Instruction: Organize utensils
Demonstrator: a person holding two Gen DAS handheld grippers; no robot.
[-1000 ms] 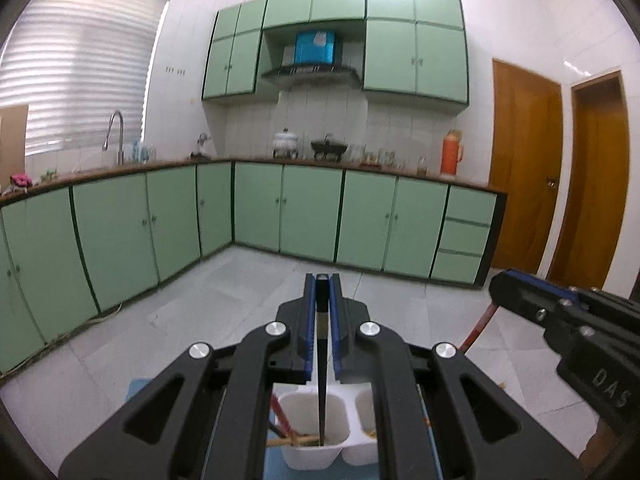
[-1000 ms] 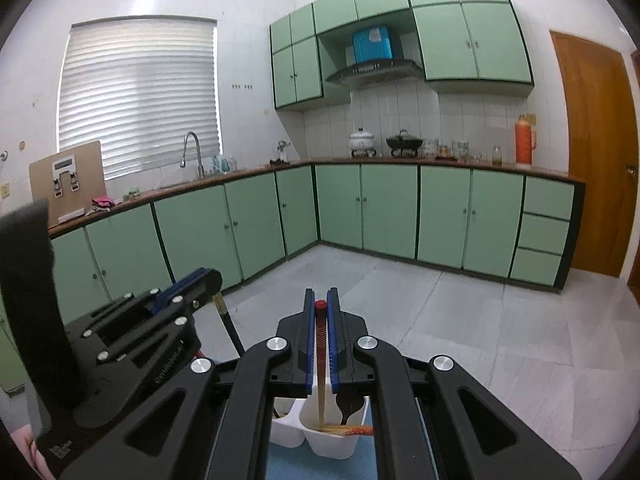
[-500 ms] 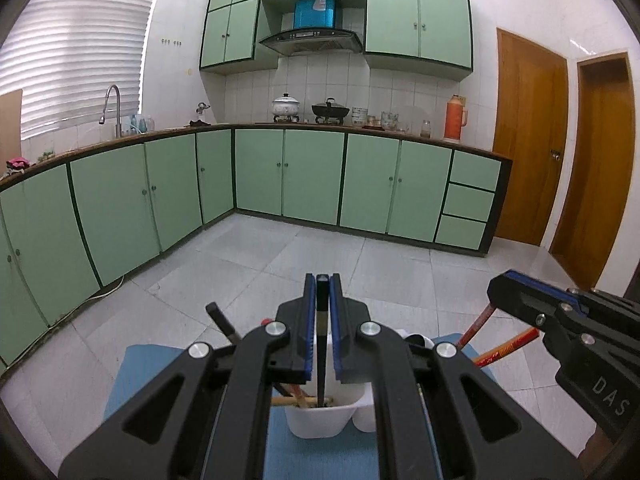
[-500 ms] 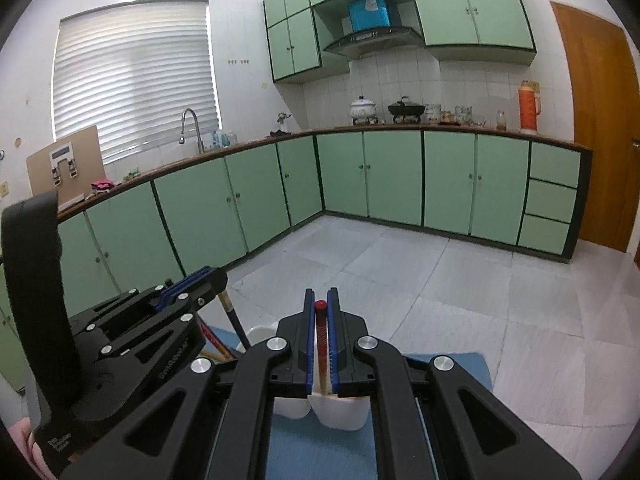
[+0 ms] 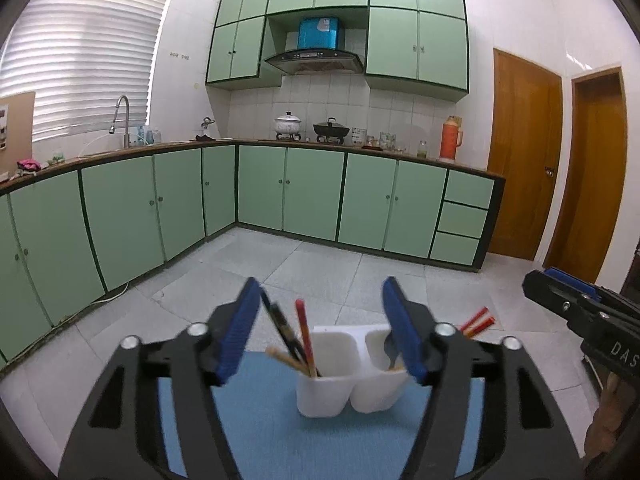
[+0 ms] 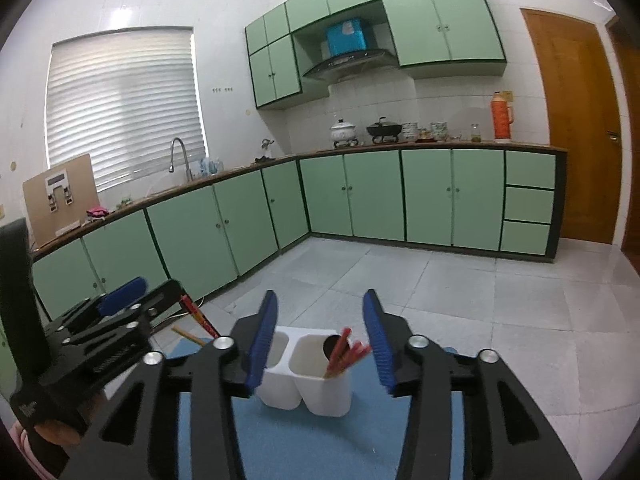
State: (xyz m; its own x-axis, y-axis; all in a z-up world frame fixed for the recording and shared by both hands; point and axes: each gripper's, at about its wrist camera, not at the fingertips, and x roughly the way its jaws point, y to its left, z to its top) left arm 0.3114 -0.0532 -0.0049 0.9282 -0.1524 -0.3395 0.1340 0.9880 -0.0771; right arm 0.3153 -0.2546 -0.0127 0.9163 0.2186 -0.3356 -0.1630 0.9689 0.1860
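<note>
both the left gripper (image 5: 324,328) and right gripper (image 6: 320,332) have jaws spread wide, holding nothing; chopsticks (image 5: 300,340) stand in the white two-compartment holder (image 5: 348,384) on the blue mat (image 5: 256,420).

I see a blue mat (image 5: 256,408) filling the lower middle of both wrist views, laid over the pale tiled floor (image 5: 328,268) that spreads above it. Directly on the mat, just right of centre in the left wrist view, stands a white two-compartment holder (image 5: 348,392), upright, its base touching the blue surface
</note>
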